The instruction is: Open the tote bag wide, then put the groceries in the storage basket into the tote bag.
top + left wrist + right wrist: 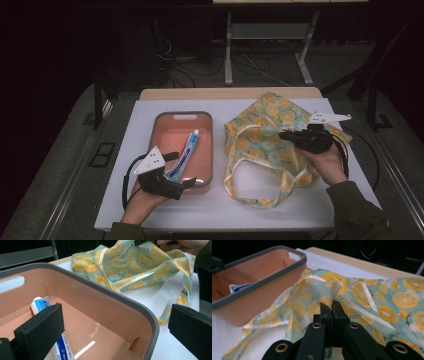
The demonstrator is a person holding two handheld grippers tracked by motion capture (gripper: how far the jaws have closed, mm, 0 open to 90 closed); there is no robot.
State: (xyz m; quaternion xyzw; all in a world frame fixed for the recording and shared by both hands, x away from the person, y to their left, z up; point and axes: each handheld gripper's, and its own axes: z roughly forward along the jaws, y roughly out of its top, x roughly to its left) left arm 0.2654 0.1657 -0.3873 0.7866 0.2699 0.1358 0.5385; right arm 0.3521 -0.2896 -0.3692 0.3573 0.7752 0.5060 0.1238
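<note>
From above, a crumpled pale-green cloth tote bag printed with orange and lemon slices [265, 145] lies on the white table [220, 210], right of a pink plastic tub with a grey rim [156, 131] holding a blue-and-white toothpaste tube [186, 148]. The right gripper [286, 134] sits over the bag's middle; the left gripper [190, 183] rests at the tub's near corner.

In the left gripper view, its jaws stand wide apart, straddling the tub's wall.

In the right gripper view, the jaws are pressed together, pinching a raised fold of the bag's fabric.
</note>
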